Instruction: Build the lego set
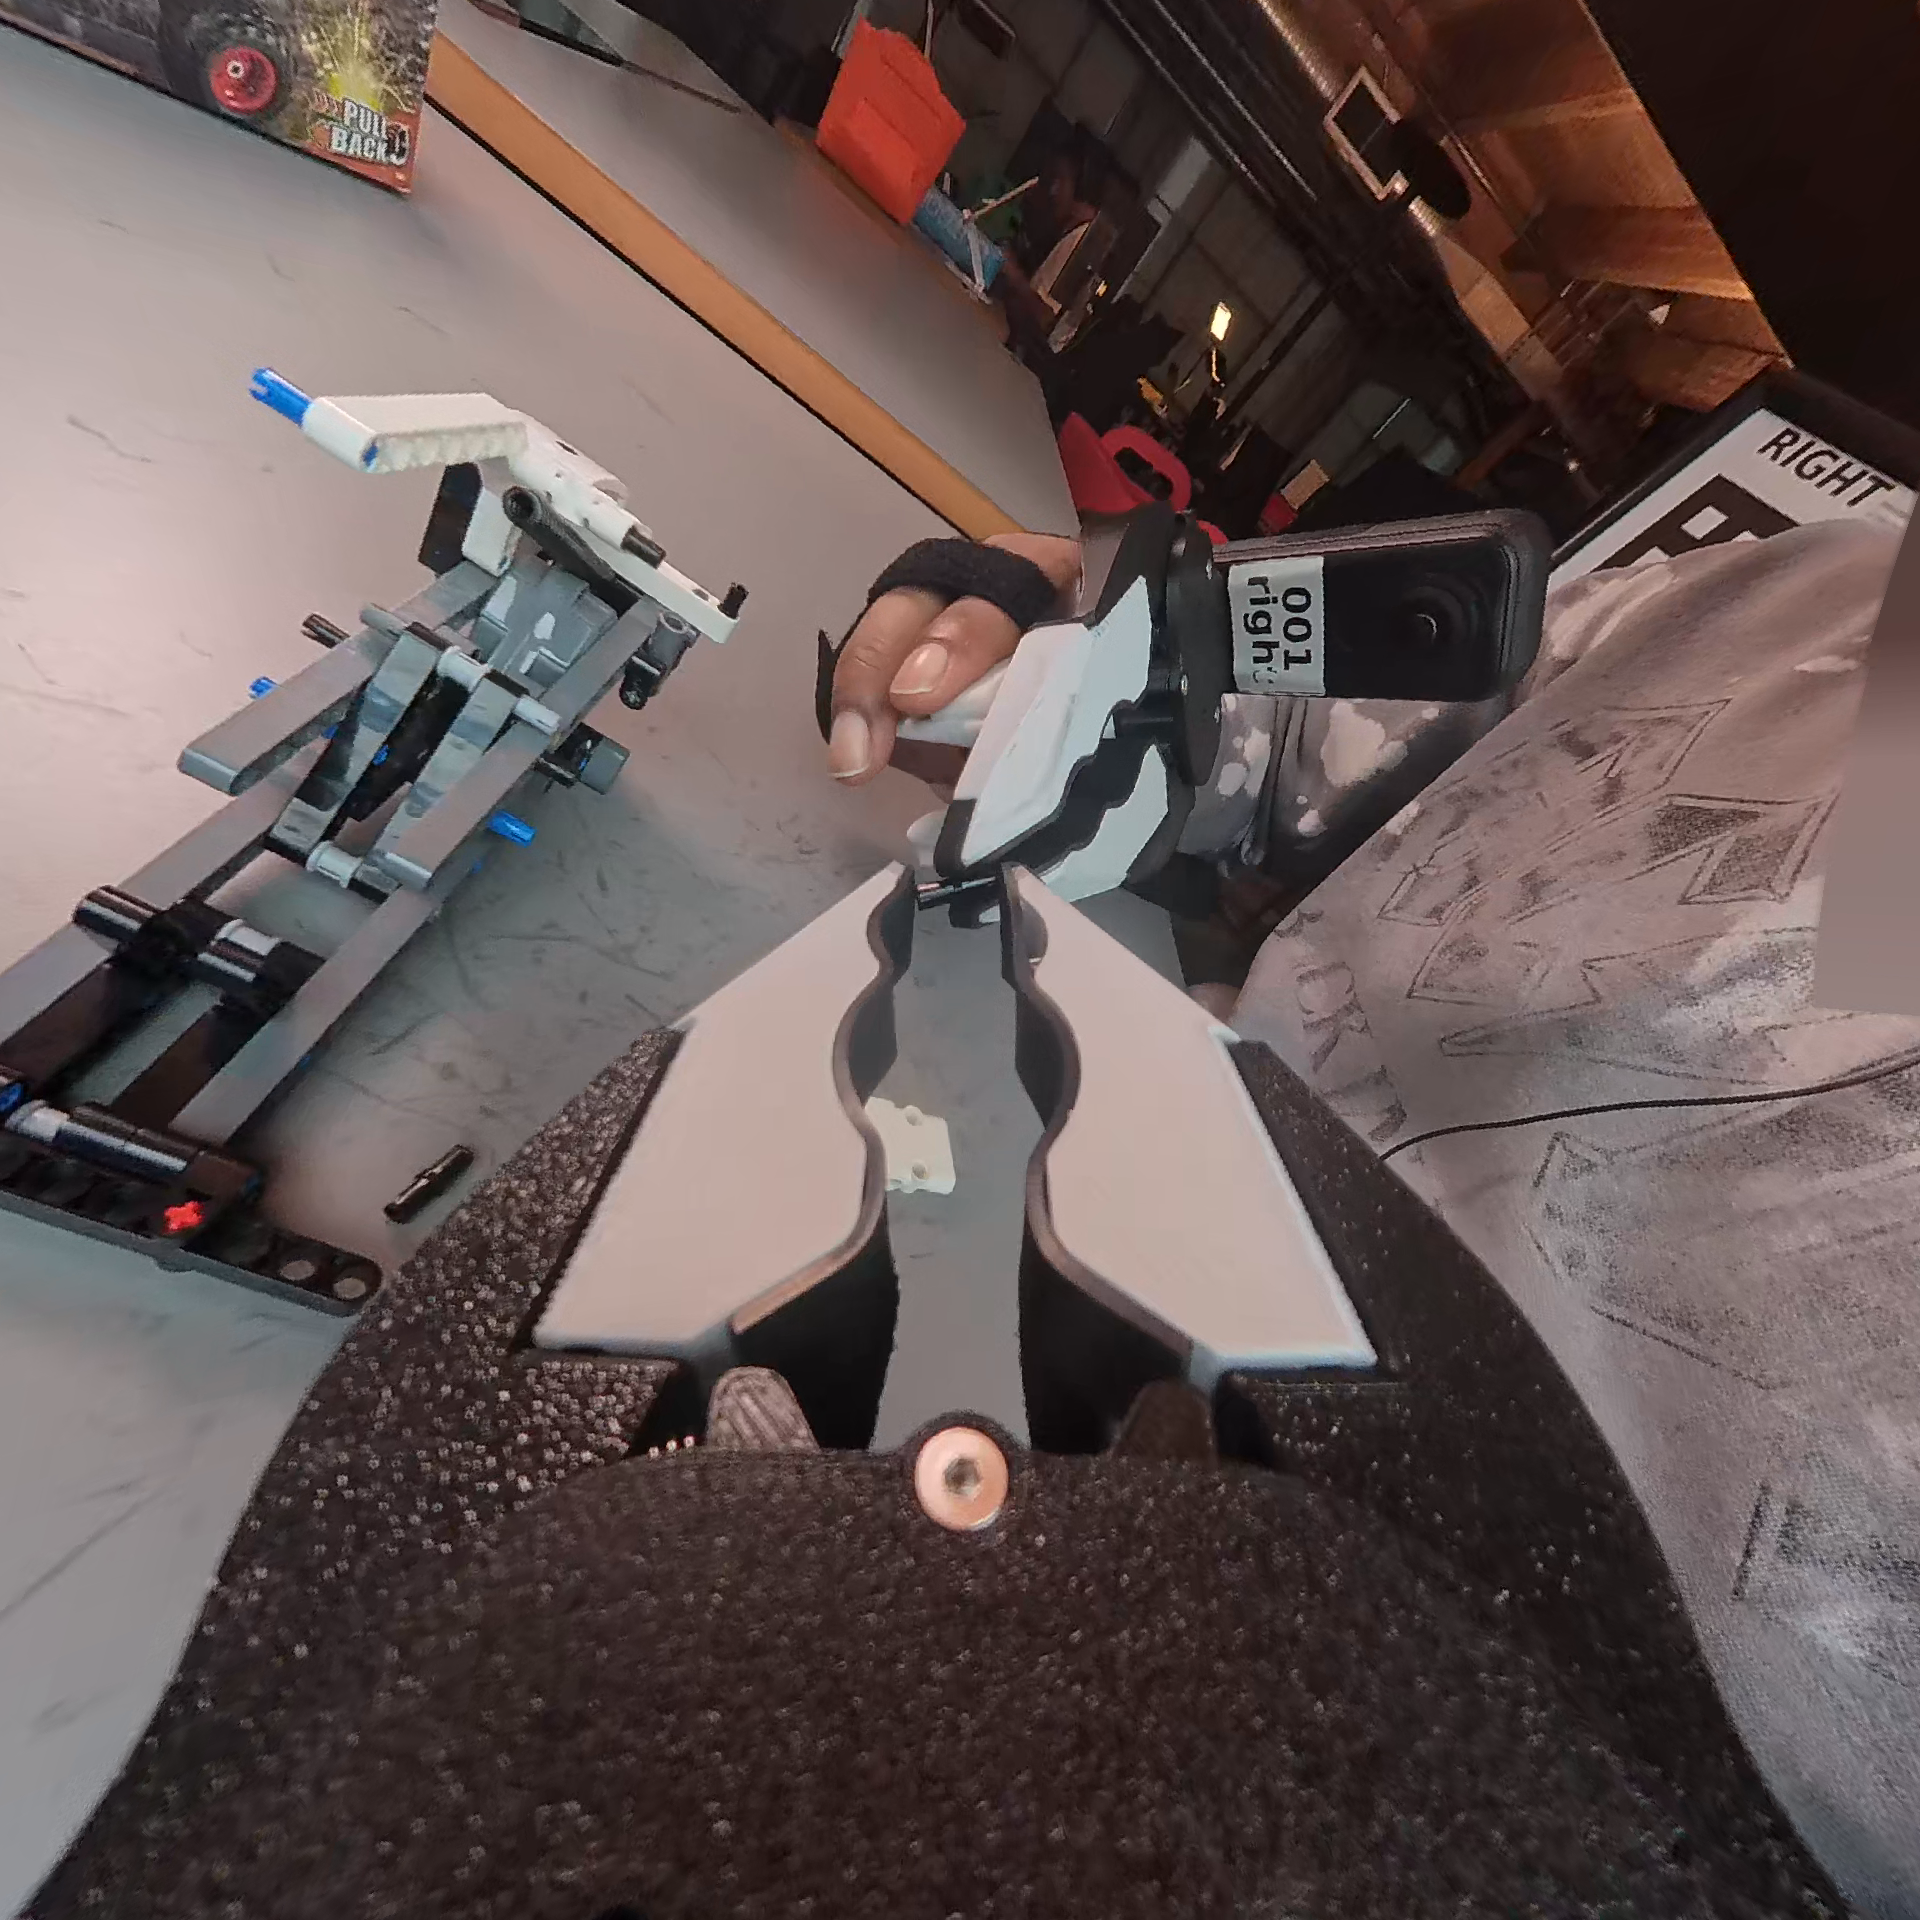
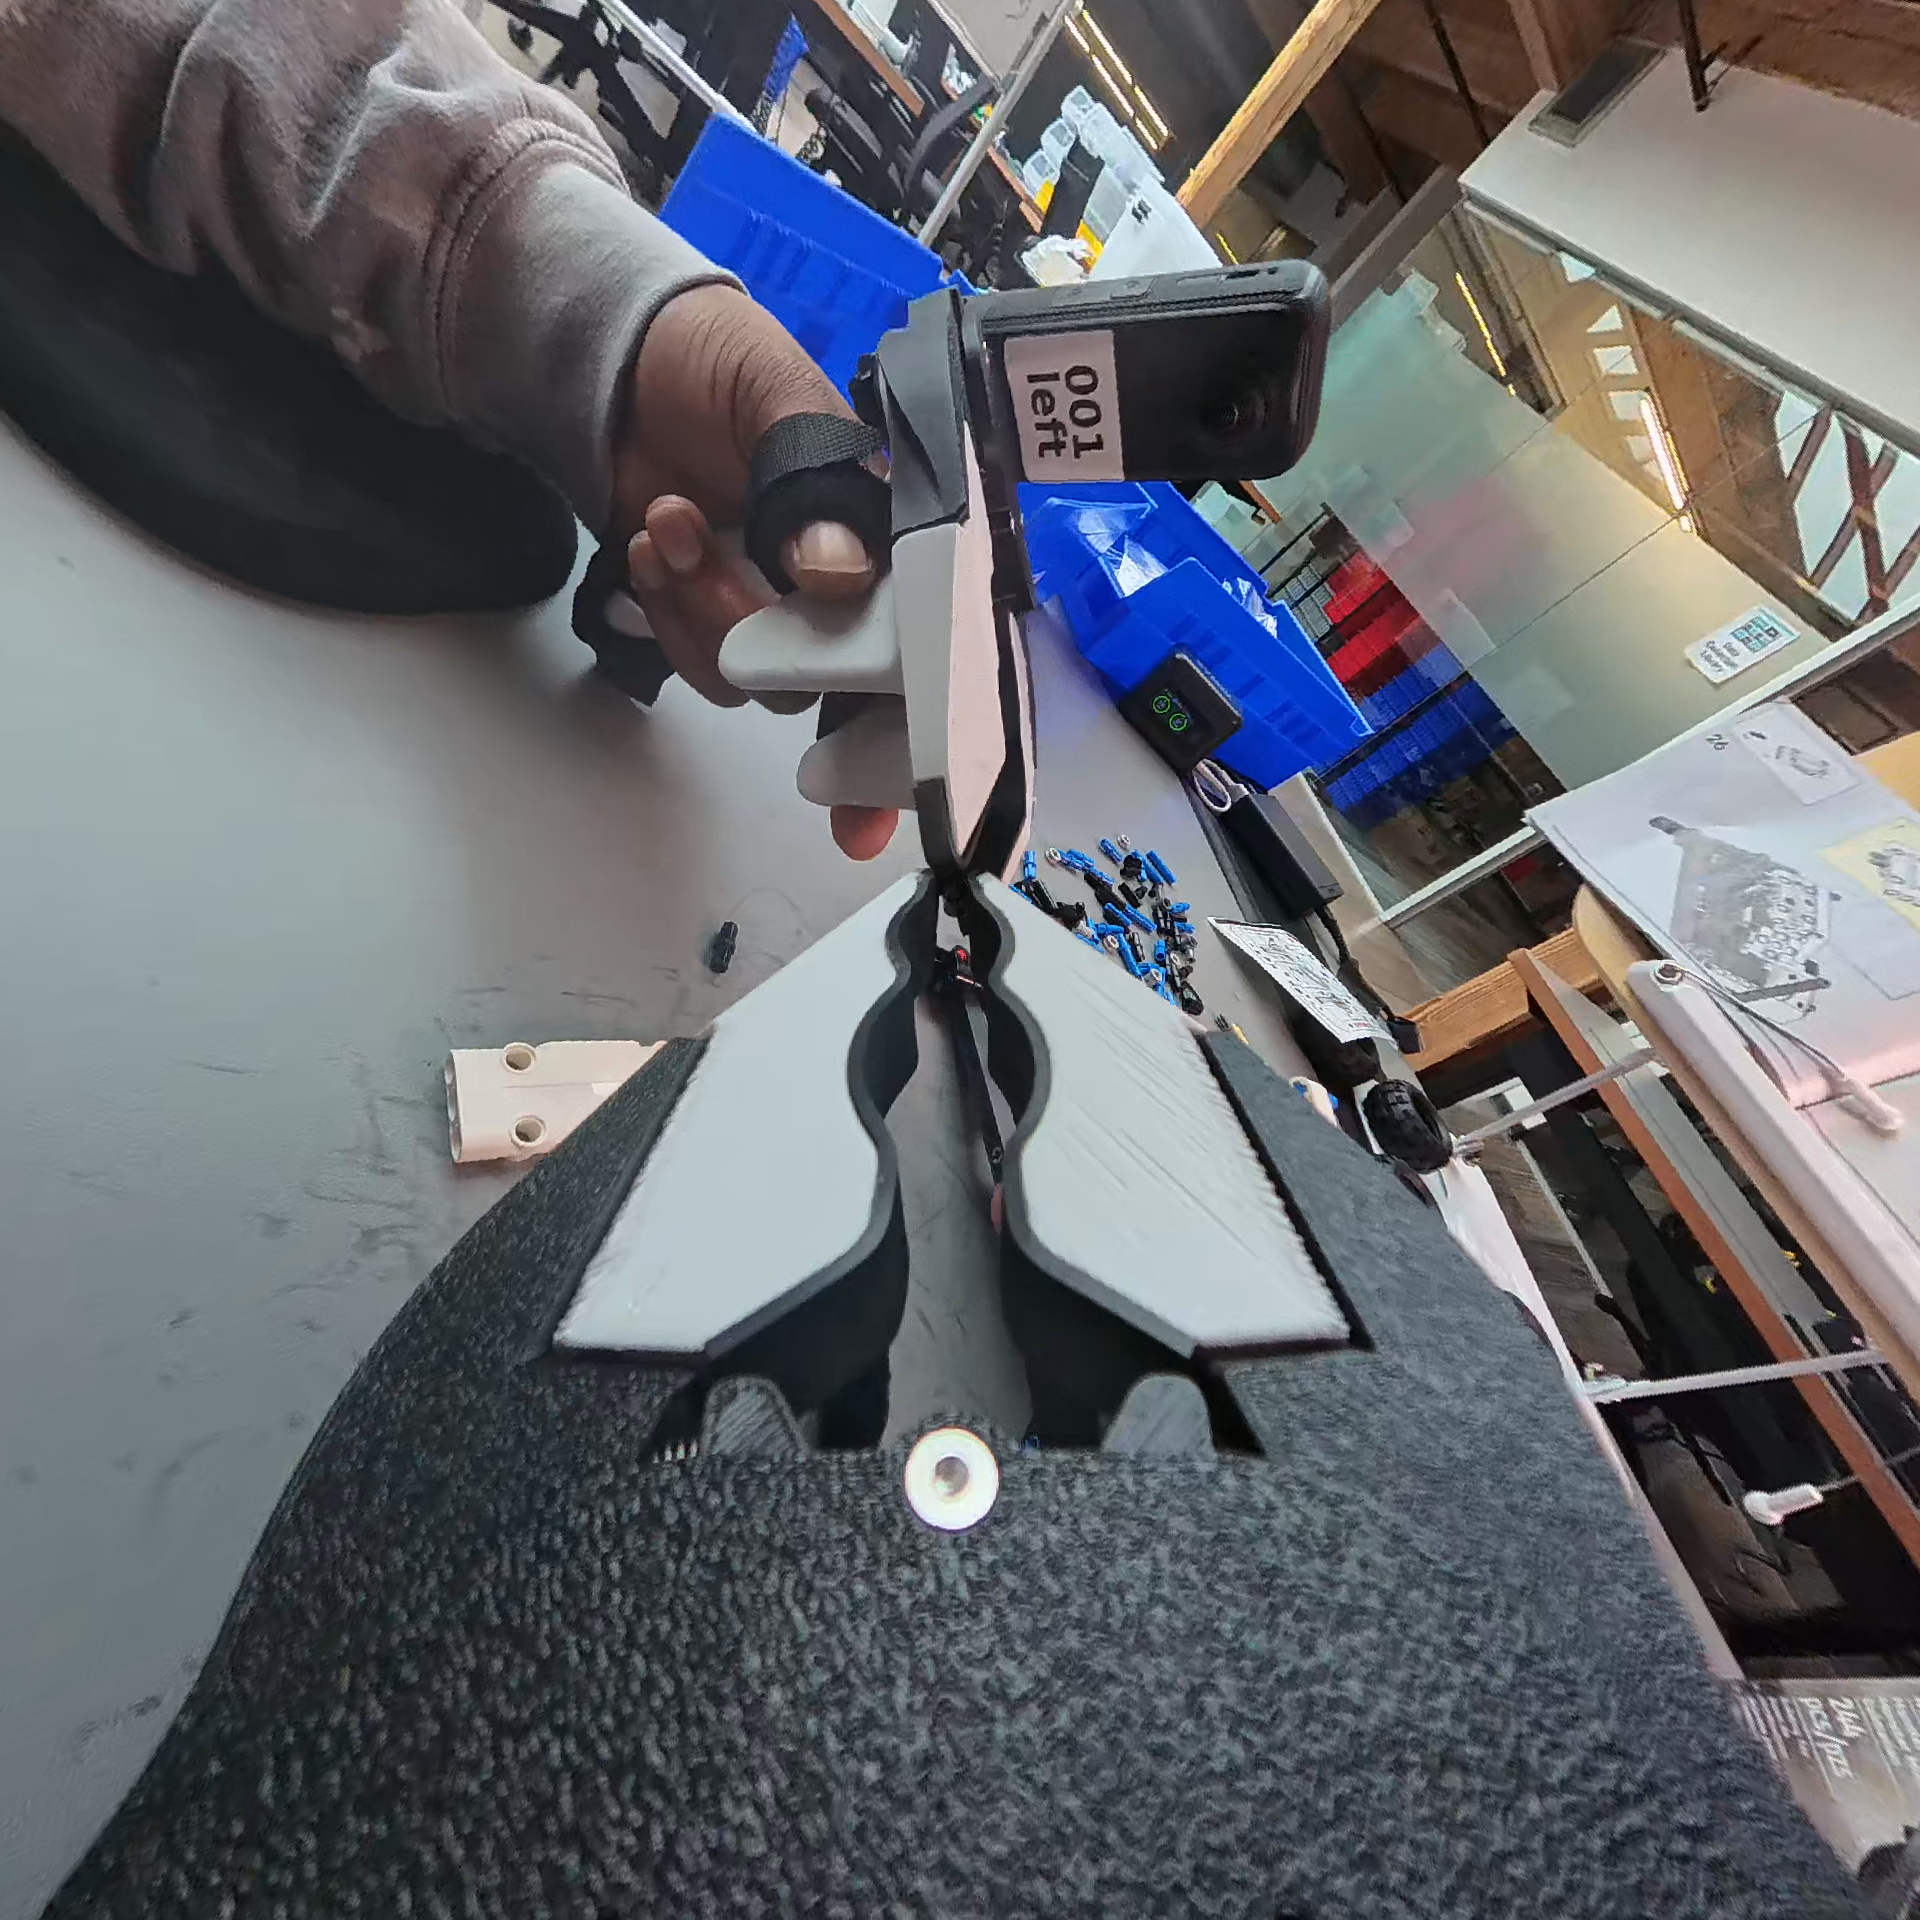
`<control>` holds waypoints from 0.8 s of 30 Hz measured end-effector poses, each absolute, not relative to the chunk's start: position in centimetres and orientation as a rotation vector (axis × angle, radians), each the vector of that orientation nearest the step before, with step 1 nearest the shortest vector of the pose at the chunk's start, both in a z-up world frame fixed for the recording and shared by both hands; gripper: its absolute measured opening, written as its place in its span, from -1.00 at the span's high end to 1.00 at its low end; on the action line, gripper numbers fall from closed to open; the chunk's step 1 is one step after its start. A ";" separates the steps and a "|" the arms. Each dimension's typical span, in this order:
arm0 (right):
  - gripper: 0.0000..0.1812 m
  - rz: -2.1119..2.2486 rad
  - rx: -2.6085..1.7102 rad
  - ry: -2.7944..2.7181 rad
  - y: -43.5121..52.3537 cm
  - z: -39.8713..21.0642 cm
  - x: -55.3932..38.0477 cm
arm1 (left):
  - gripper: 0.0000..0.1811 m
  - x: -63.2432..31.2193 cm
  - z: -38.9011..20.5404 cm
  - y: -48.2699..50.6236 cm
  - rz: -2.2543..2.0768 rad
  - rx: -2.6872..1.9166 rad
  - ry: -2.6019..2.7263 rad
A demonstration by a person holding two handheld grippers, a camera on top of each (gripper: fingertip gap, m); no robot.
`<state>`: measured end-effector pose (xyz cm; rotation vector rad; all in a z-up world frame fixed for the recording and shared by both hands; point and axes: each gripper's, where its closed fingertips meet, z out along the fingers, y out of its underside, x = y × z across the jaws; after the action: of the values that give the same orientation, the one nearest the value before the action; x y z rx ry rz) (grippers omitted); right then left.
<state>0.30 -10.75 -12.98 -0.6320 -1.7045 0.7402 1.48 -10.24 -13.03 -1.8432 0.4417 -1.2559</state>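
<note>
- Left gripper (image 1: pixel 958 891) pinches a small black pin (image 1: pixel 951 890); right gripper (image 2: pixel 951 914) clamps a thin black rod (image 2: pixel 977 1049), tips meeting.
- Grey-white-black chassis (image 1: pixel 416 717) beside them on the table (image 1: pixel 156 364).
- Blue bins (image 2: pixel 1195 613) beyond loose pins (image 2: pixel 1122 904); contents unclear.

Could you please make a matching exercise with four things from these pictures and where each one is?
Things:
1. small black pin
2. white piece
3. loose black pin
4. pile of blue and black pins

Places:
A. lying alone on the table beside the half-built model
B. heaped on the table, beyond the right gripper
C. held at the tips of the left gripper
D. flat on the table, seen between the left gripper's fingers

Pairs: 1-C, 2-D, 3-A, 4-B
</note>
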 end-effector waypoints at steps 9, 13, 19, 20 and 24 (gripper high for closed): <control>0.95 1.184 -0.812 -1.563 -10.7 -10.1 1.1 | 0.74 1.4 -11.2 -10.7 -1.385 -1.711 0.399; 0.95 1.488 -0.917 -1.450 -10.8 -8.4 1.4 | 0.75 2.0 -10.2 -11.1 -1.414 -1.644 0.433; 0.95 1.766 -0.978 -1.369 -11.1 -7.5 1.8 | 0.84 2.5 -8.8 -11.3 -1.474 -1.553 0.421; 0.95 1.791 -0.980 -1.363 -11.1 -7.5 1.8 | 0.85 2.5 -8.8 -11.3 -1.465 -1.548 0.423; 0.94 1.821 -0.981 -1.366 -11.4 -7.6 1.9 | 0.89 2.8 -8.6 -11.5 -1.448 -1.544 0.449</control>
<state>1.86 -11.38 -7.58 -0.9809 -1.3660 1.8214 2.83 -11.54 -8.56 -1.5441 0.4493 -1.4480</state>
